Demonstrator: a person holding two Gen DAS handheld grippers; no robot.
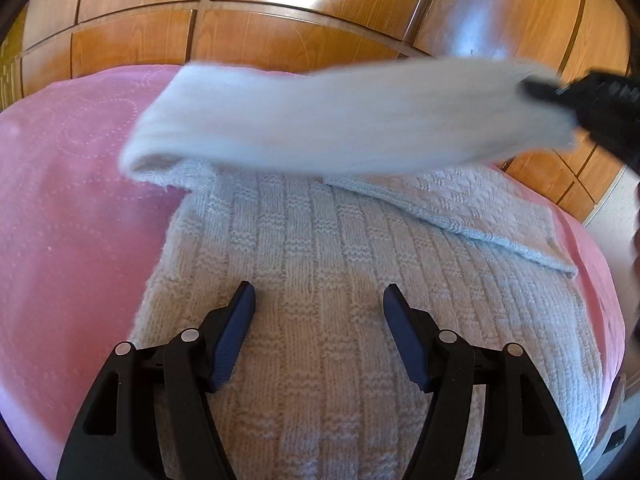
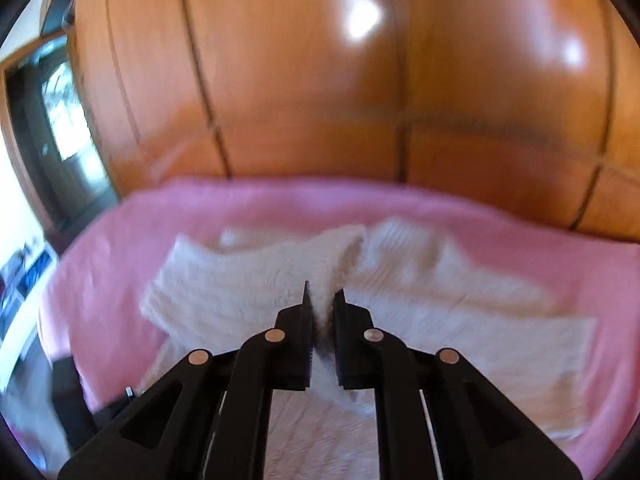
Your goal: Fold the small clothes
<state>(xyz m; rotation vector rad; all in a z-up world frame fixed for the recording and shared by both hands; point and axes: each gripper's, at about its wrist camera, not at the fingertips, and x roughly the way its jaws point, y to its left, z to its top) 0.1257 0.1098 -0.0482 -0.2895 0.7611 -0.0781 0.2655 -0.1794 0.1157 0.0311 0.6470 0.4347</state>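
Observation:
A pale blue-white knitted sweater point(image 1: 320, 280) lies flat on a pink blanket point(image 1: 72, 208). My left gripper point(image 1: 319, 300) hovers open just over the sweater's body, with only flat knit between its fingers. One sleeve point(image 1: 340, 120) is lifted off the bed and stretched across to the right, blurred, with its end pinched in my right gripper point(image 1: 548, 90). The other sleeve point(image 1: 460, 208) lies folded over the body at the right. In the right wrist view my right gripper point(image 2: 322, 300) is shut on that sleeve's knit point(image 2: 320, 264), above the sweater point(image 2: 248, 292).
A glossy wooden wardrobe point(image 1: 280, 20) with panelled doors stands right behind the bed. The blanket's right edge point(image 1: 600, 280) drops off beside the sweater. A dark doorway point(image 2: 60, 128) and some shelves show at the far left of the right wrist view.

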